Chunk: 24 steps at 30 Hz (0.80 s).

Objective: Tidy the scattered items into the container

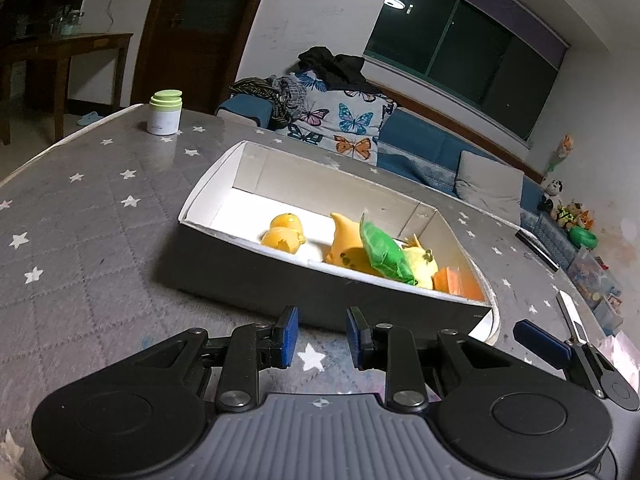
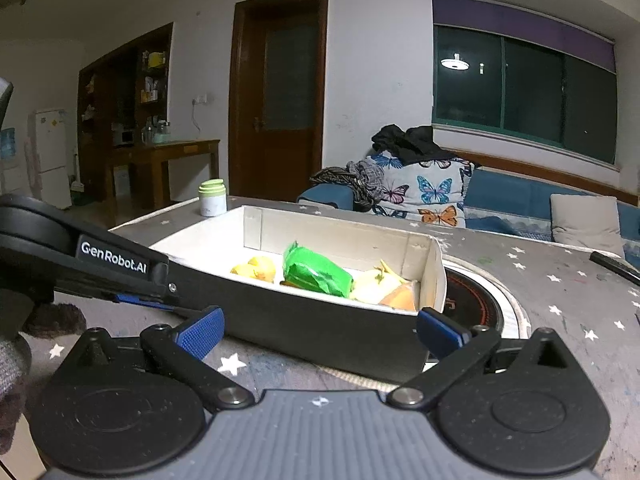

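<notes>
A dark box with a white inside (image 1: 248, 264) stands on the grey star-patterned table; it also shows in the right wrist view (image 2: 320, 328). Inside lie two small orange toys (image 1: 284, 232), a larger orange toy (image 1: 344, 244), a green packet (image 1: 384, 254) (image 2: 316, 272), a yellow toy (image 1: 422, 266) and an orange piece (image 1: 456, 282). My left gripper (image 1: 322, 338) hangs just in front of the box's near wall, jaws a narrow gap apart, empty. My right gripper (image 2: 320, 330) is wide open and empty before the same wall; it also shows at the right edge of the left wrist view (image 1: 540, 340).
A white jar with a green lid (image 1: 165, 114) (image 2: 213, 198) stands at the table's far left. A round black hob (image 2: 472, 304) is set in the table right of the box. A dark remote (image 2: 612, 266) and a white device (image 1: 572, 316) lie at the right. A sofa with cushions is beyond.
</notes>
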Available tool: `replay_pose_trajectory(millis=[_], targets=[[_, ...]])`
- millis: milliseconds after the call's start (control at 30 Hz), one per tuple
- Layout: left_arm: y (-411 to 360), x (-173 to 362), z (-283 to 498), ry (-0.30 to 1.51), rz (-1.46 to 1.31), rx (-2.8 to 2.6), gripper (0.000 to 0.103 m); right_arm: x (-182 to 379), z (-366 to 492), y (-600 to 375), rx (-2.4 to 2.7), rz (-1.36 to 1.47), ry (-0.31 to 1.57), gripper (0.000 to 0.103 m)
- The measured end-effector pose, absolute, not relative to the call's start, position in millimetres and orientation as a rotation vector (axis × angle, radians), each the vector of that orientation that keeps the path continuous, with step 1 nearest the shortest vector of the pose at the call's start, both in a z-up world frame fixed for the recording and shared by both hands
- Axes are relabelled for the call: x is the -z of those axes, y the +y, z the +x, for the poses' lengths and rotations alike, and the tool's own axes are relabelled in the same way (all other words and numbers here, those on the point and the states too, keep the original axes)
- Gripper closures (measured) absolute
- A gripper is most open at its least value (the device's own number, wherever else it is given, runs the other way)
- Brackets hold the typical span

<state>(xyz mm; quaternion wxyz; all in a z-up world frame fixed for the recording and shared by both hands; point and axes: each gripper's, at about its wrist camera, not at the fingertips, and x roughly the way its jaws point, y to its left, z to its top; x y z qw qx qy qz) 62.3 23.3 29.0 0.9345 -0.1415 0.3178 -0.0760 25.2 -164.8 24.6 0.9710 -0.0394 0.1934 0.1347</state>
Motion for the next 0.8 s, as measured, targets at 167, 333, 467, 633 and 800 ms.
replay_pose_trajectory(millis=[167,333,467,633,800], targets=[[18.3,-26.0,59.5,0.650,-0.255,0.136,0.074,-18.5,22.1,-170.3,-0.259,-0.050,0.414,0.000],[12.2,-23.6,56.8,0.647,-0.209,0.104,0.074,-14.1,21.6,-174.3,-0.259,-0.033,0.448,0.000],[6.9,-22.2,54.8,0.638,-0.160,0.077,0.074,-12.7,21.5,-175.4,-0.250,-0.031,0.465,0.000],[5.2,-20.4,55.3,0.647,-0.148,0.069,0.074,-10.7,22.2,-177.7,-0.236,-0.019,0.486,0.000],[3.0,-18.9,55.5,0.651,-0.130,0.055,0.072,-10.1,21.8,-179.5,-0.230,-0.010,0.496,0.000]])
